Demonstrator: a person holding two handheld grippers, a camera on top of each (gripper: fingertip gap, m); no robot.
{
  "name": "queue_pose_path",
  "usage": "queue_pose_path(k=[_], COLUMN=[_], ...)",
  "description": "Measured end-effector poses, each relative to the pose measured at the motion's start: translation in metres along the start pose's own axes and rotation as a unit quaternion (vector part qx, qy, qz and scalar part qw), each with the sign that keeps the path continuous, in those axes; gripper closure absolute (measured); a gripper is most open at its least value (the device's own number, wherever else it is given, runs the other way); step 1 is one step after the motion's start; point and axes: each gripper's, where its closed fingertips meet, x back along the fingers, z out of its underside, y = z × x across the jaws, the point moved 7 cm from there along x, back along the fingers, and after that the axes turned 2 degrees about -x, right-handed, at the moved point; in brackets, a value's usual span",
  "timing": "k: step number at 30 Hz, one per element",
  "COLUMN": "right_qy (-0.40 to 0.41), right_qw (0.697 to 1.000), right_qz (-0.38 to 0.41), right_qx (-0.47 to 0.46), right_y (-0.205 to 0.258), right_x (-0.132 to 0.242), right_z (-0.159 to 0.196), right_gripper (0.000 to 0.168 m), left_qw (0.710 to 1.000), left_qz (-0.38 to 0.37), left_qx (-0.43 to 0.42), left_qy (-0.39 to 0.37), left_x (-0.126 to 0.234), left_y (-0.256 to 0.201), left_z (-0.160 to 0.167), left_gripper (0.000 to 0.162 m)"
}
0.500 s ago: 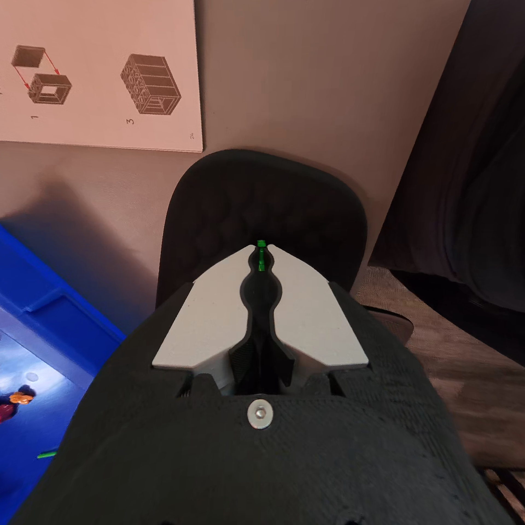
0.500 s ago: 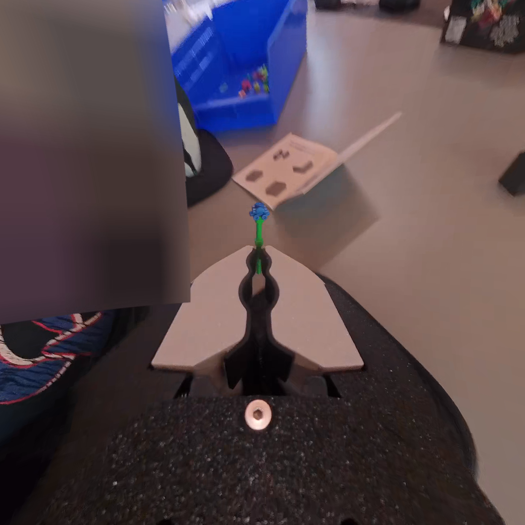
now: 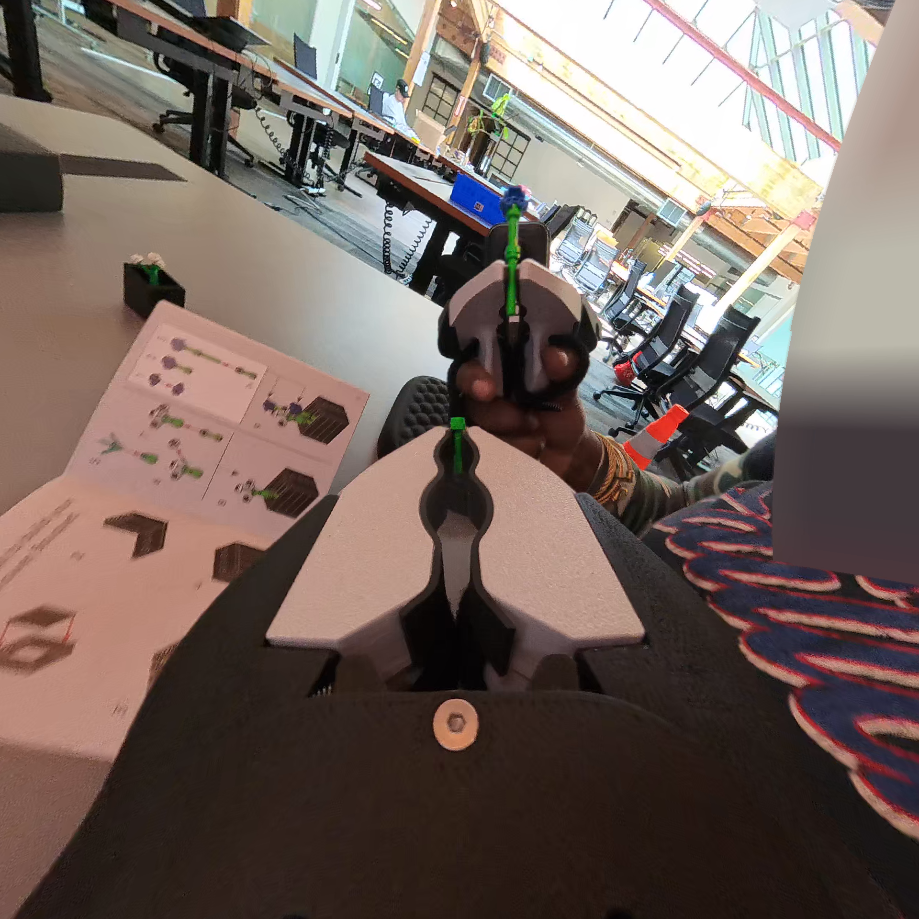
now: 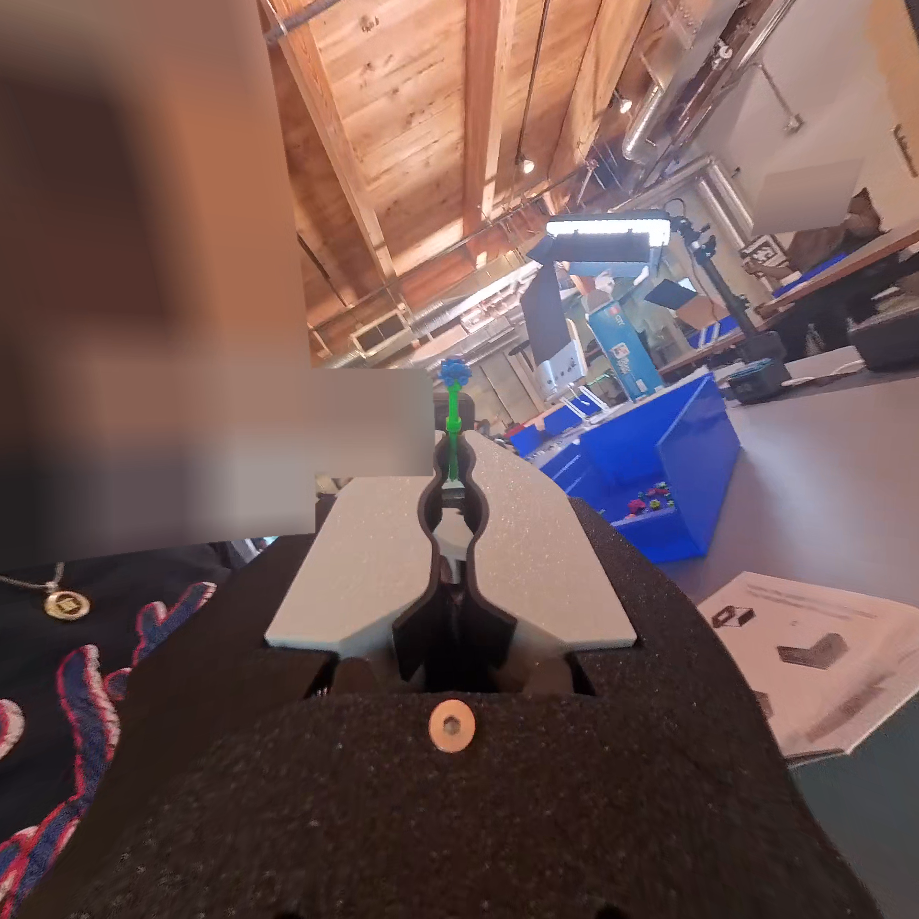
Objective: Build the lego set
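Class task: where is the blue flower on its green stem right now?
The blue flower tops a green stem clamped in the right gripper, held up off the table, beyond the left gripper.

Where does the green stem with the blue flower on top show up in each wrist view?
Left wrist view: green stem with the blue flower upper centre, pinched upright in the far right hand-held gripper.
Right wrist view: same stem at centre, rising from that gripper's own tips.
Shared landmark: the open instruction booklet.

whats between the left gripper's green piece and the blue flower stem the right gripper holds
No loose part: in the left wrist view, only the right gripper and the hand holding it sit between the short green piece and the blue flower stem.
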Motion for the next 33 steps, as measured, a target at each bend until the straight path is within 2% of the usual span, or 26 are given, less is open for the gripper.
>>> queue_pose_path(k=[3, 8, 15, 26, 33], right_qy=[0.027, 0.049, 0.075, 0.07, 0.054], right_qw=[0.998, 0.991, 0.988, 0.993, 0.994], right_qz=[0.029, 0.065, 0.076, 0.056, 0.056], right_qx=[0.056, 0.103, 0.11, 0.077, 0.076], right_y=[0.001, -0.006, -0.013, -0.013, -0.014], right_x=[-0.001, 0.005, 0.007, 0.007, 0.007], right_z=[0.001, 0.008, 0.014, 0.014, 0.017], right_gripper=[0.165, 0.166, 0.165, 0.165, 0.165], left_qw=[0.999, 0.993, 0.983, 0.98, 0.986], left_qz=[-0.029, -0.077, -0.106, -0.11, -0.099], left_qx=[-0.035, -0.092, -0.145, -0.161, -0.133], left_qy=[0.006, 0.013, 0.038, 0.035, 0.027], left_x=[-0.019, -0.03, -0.033, -0.032, -0.031], left_y=[-0.002, -0.004, -0.007, -0.008, -0.006], left_z=[-0.003, -0.003, -0.003, -0.005, -0.007], left_gripper=[0.159, 0.159, 0.159, 0.16, 0.16])
